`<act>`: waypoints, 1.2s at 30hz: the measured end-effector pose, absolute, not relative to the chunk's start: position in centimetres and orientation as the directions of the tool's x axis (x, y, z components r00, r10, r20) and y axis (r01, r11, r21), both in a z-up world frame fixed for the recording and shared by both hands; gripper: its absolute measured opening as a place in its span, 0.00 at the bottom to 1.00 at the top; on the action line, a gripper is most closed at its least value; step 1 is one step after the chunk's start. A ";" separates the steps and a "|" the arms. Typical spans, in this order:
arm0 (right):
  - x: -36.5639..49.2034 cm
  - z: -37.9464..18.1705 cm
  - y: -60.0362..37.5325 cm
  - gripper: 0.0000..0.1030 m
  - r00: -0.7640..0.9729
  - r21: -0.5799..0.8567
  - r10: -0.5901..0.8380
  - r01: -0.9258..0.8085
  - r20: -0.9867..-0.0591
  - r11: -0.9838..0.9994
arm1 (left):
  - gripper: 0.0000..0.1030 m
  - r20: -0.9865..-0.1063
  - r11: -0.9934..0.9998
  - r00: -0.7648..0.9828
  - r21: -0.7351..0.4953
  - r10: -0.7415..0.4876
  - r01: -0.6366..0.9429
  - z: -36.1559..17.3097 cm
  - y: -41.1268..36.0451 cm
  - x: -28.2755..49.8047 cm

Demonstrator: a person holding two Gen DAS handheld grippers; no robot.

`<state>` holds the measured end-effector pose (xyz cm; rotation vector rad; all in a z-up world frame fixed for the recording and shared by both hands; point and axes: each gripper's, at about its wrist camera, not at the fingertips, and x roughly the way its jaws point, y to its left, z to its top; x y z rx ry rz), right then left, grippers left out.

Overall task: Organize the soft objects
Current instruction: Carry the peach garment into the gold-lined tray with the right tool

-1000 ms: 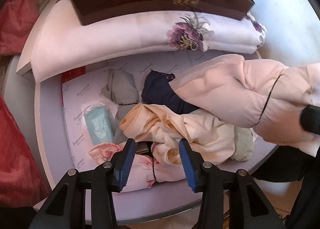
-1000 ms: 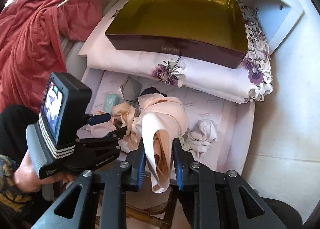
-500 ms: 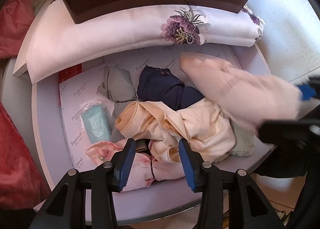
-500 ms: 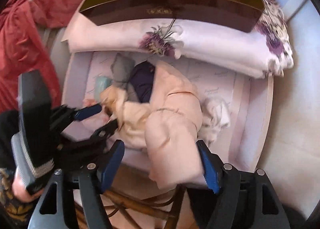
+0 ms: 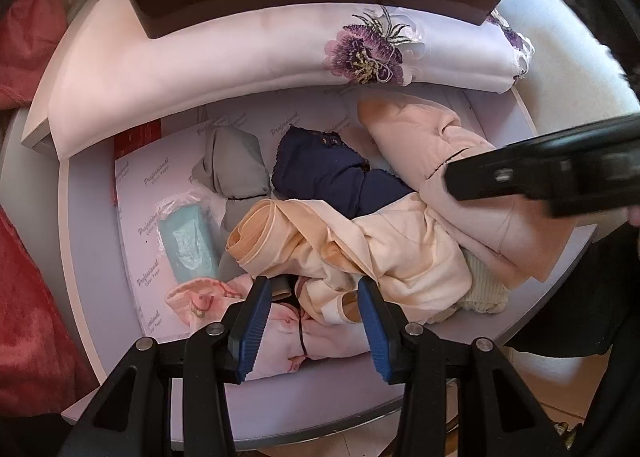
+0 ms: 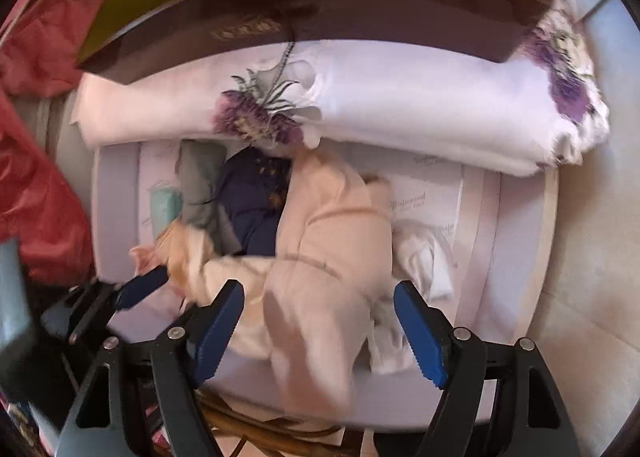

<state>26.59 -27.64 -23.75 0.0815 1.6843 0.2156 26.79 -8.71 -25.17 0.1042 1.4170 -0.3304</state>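
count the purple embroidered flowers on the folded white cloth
2 show: one flower near the cloth's middle, another flower at its right end; more may be hidden.

Soft garments heaped in a shallow round tray

A pale pink garment [image 5: 460,161] lies crumpled across the right of the heap, over a navy lace piece [image 5: 320,173]; a grey rolled piece [image 5: 234,173] sits left of the navy; a peach-cream garment [image 5: 360,245] sprawls in front; a pink printed bundle [image 5: 280,329] lies nearest; a white piece [image 6: 420,257] rests at the right.

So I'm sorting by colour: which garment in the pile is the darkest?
The navy blue lace-trimmed garment, between the grey garment and the pale pink garment.
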 end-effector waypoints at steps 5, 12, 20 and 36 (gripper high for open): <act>26.1 -23.8 -25.5 0.41 -0.110 0.111 0.092 -0.189 -0.990 0.976 | 0.43 -0.980 0.948 0.116 -0.120 -0.160 0.293 -25.1 -9.1 26.8; 22.9 -18.0 -26.3 0.39 0.003 0.107 0.111 -0.216 -0.994 0.970 | 0.34 -0.973 0.944 0.164 -0.102 -0.160 0.312 -24.1 -9.5 26.6; 21.1 -9.5 -27.5 0.39 0.236 0.170 0.207 -0.169 -0.949 0.971 | 0.31 -0.972 0.941 0.178 -0.089 -0.154 0.328 -24.2 -10.2 26.5; 30.5 -9.5 -26.3 0.39 0.448 0.077 0.076 -0.017 -0.891 0.997 | 0.31 -0.969 0.951 0.189 -0.099 -0.159 0.294 -23.8 -9.7 26.7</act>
